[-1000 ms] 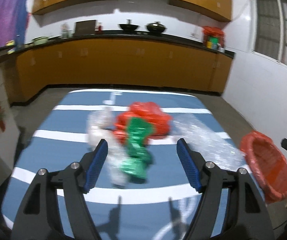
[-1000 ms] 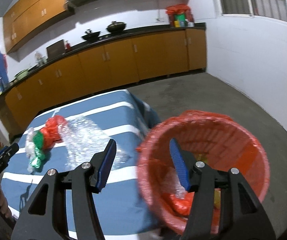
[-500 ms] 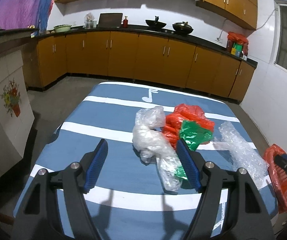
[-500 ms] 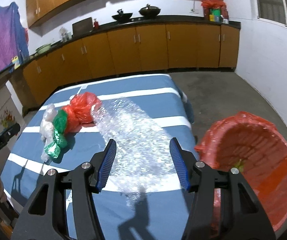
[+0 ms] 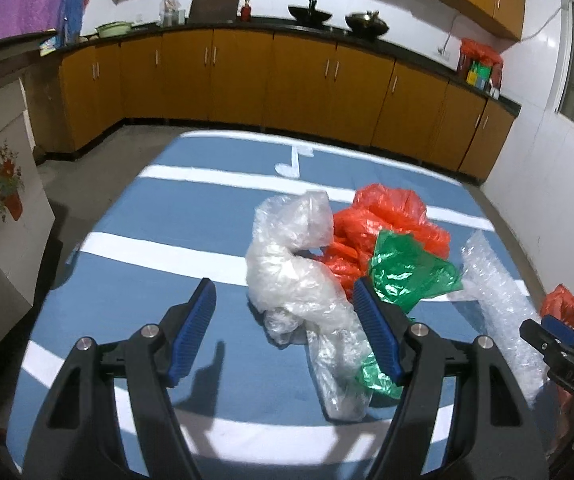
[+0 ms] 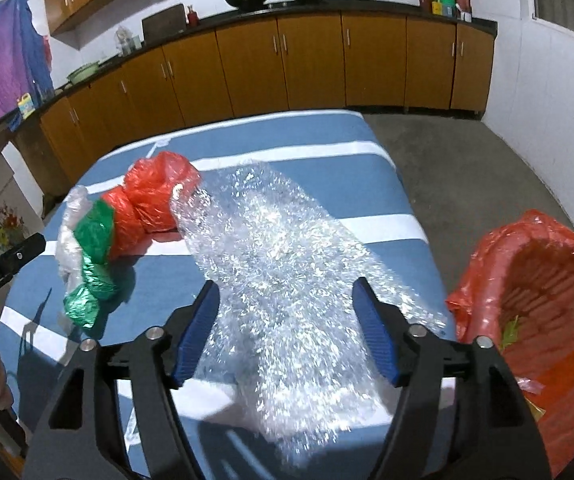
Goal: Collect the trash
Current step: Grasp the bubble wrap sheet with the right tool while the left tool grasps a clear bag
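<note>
The right gripper (image 6: 285, 330) hangs with jaws wide apart over the bubble wrap (image 6: 283, 276), which lies between them; the red-lined bin (image 6: 547, 320) stands right of the jaws, crumpled bags (image 6: 127, 220) ahead-left

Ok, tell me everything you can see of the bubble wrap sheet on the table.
The bubble wrap sheet is clear, glittery plastic, crumpled and laid out long across the blue striped tablecloth. Its far end touches the red plastic bag; its near end hangs over the table's front edge. It runs between the fingers of the open right gripper, which sits over it without closing on it. The red-lined trash basket stands just off its right side. In the left wrist view it lies right of the green bag.
</note>
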Motion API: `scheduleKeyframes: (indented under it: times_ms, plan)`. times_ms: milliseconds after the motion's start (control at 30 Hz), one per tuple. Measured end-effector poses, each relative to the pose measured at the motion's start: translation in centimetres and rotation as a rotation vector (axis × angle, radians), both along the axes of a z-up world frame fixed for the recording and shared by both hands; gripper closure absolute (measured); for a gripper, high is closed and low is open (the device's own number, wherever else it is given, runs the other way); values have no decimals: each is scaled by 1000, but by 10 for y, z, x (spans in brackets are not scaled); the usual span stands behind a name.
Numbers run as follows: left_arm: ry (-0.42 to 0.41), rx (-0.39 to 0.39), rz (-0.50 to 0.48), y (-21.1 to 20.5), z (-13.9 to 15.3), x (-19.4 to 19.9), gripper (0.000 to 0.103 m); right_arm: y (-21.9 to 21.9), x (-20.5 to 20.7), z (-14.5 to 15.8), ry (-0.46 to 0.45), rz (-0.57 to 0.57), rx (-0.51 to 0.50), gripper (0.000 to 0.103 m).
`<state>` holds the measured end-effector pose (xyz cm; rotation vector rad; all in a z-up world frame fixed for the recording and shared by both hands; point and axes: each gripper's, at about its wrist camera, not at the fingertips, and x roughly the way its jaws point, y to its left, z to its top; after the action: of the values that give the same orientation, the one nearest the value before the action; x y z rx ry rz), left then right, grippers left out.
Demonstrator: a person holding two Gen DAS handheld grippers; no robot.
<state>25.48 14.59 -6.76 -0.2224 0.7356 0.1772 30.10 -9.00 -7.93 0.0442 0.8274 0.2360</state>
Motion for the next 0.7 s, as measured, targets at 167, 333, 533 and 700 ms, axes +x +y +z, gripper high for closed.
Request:
scheduleKeyframes:
  times_ms: [167,333,533,700]
  plan:
    - [54,-1,-8,-8,-17,15,33,4,9,-13,49,4,-25,30]
    - [90,-29,-5,-9,-27,23,42,7,7,-17,61,21,-55,31]
    - [117,-41,-6,-10,-34,25,52,5,5,-17,71,17,-56,51]
    - [134,-53,-4,-9,-40,25,64,-1,5,-16,74,7,-46,69]
